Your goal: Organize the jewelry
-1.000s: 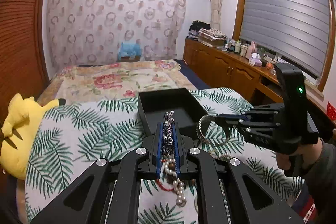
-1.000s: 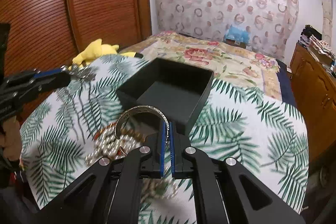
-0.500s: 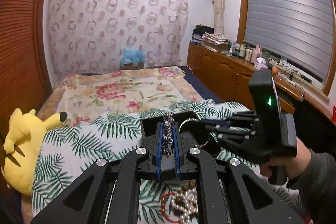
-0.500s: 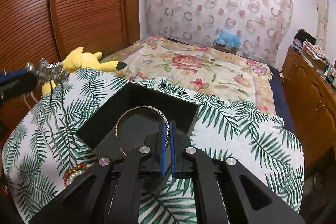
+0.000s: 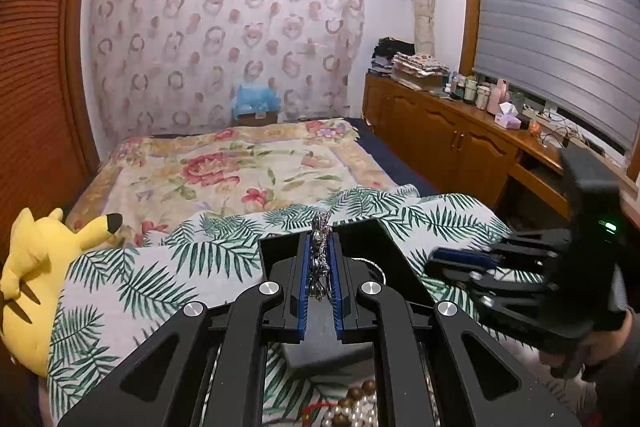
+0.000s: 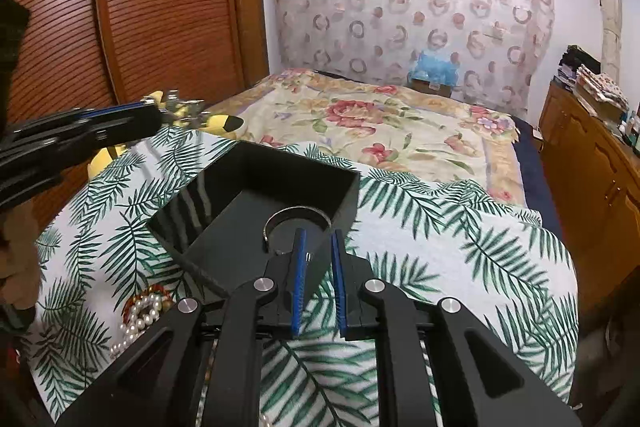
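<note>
A black open box (image 6: 256,203) sits on the palm-leaf cloth (image 6: 440,227); it also shows in the left wrist view (image 5: 380,247). A silver bangle (image 6: 296,217) lies inside the box, just ahead of my right gripper (image 6: 318,243), which is open and empty. My left gripper (image 5: 320,243) is shut on a silver chain necklace (image 5: 320,255) and holds it above the box's near edge; it shows at the left of the right wrist view (image 6: 160,115). A heap of pearl and bead strings (image 6: 140,311) lies on the cloth beside the box.
A yellow plush toy (image 5: 36,275) lies at the cloth's left edge. A floral bedspread (image 5: 240,163) stretches behind. Wooden cabinets (image 5: 452,139) with bottles run along the right wall. A wooden slatted wardrobe (image 6: 160,7) stands on the left.
My right gripper opened and let the bangle drop into the box, then drew back. My left gripper lifted the chain necklace higher, over the box's edge.
</note>
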{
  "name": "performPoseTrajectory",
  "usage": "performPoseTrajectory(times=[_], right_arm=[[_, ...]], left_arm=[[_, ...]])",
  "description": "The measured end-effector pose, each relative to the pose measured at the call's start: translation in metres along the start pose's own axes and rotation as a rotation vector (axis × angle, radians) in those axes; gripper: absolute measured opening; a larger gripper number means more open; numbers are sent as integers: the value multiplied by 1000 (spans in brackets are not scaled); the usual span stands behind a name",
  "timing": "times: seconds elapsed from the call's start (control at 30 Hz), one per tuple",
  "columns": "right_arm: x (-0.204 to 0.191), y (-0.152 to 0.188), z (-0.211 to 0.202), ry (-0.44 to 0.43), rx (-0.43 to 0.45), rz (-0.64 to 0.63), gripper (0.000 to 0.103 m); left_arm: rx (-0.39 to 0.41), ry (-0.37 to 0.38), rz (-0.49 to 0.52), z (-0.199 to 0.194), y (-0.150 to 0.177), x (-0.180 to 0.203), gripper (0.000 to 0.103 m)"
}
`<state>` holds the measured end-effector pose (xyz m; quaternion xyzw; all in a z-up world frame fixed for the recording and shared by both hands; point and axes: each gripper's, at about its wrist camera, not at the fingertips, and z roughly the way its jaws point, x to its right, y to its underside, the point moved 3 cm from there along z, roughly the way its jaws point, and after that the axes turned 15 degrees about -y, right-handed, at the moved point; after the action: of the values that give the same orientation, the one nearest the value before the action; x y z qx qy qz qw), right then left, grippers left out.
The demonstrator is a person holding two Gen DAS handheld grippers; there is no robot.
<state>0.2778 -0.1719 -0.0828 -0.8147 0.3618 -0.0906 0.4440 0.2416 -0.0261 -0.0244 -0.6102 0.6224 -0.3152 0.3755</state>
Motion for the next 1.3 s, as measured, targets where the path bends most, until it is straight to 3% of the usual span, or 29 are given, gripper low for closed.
performPoseTrajectory(times=[0.53, 0.6, 0.63, 0.83, 1.17, 1.3], right_arm=[[7, 21, -12, 17, 1, 15, 15], [4, 23, -12, 19, 0, 8, 15], [3, 24, -13, 19, 0, 5, 15], [-4, 27, -18, 21, 11, 0, 15], [-25, 51, -32, 0, -9, -4, 15], [-31, 63, -33, -7, -36, -10, 27]], left_arm=[[-157, 100, -65, 60, 8, 27, 8], [-172, 91, -43, 62, 11, 31, 16], [-170, 87, -32, 61, 12, 32, 24], [-130, 54, 21, 40, 16, 27, 37], [-118, 46, 65, -6, 43, 5, 37], [-116, 47, 74, -21, 56, 2, 37]])
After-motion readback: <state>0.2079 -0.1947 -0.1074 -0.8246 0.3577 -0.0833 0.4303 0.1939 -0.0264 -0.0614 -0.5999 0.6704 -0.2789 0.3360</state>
